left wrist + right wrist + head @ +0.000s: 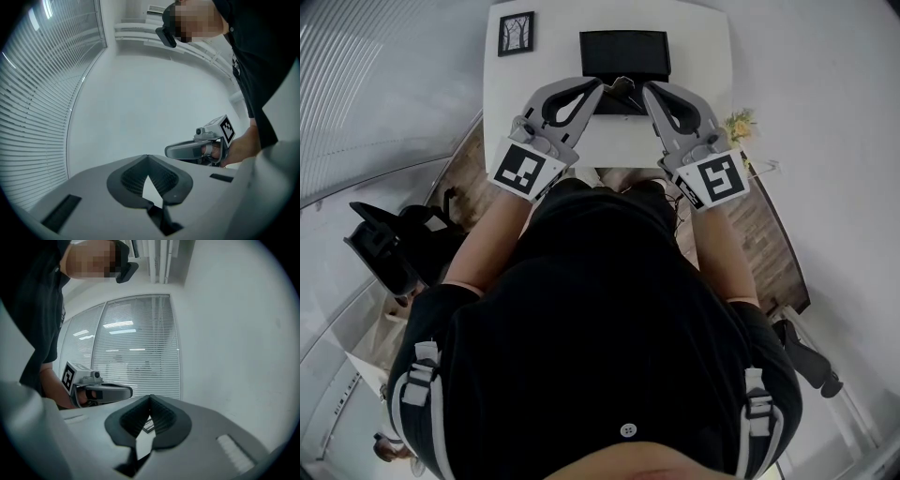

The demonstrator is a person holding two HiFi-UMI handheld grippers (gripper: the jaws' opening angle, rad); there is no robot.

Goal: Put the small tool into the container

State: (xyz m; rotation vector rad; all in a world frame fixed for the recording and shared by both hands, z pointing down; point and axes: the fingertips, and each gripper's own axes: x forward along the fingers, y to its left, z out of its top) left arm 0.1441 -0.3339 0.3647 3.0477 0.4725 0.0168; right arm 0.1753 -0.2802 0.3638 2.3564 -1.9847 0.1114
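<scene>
Facing a white table (694, 37), a person in a black top is pictured from above with a two-jaw gripper held in each hand. The left gripper (598, 87) and the right gripper (648, 88) are angled inward, so that their tips nearly meet over the middle of the table.

A small dark object, taken to be the small tool (624, 85), is seen right between those tips, just in front of the container (624, 53). It is too small for its shape to be made out. From above it cannot be told whether either gripper touches it. The container, black and rectangular, is set at the middle of the table's far edge, and the tool is shown outside it.

In the left gripper view the two ribbed pads are brought together at their tips. Only a narrow wedge of pale wall shows between them lower down, and nothing is clamped there. The same is recorded in the right gripper view: jaws closed tip to tip, with no object held. Each of these views also takes in the other gripper, gripped in a hand to one side.

A framed picture (516, 33) is placed at the table's far left corner, and yellow flowers (739, 123) are seen by its right edge. A black chair (389, 244) is visible on the floor to the left. Window blinds (136, 348) fill the background of the right gripper view.
</scene>
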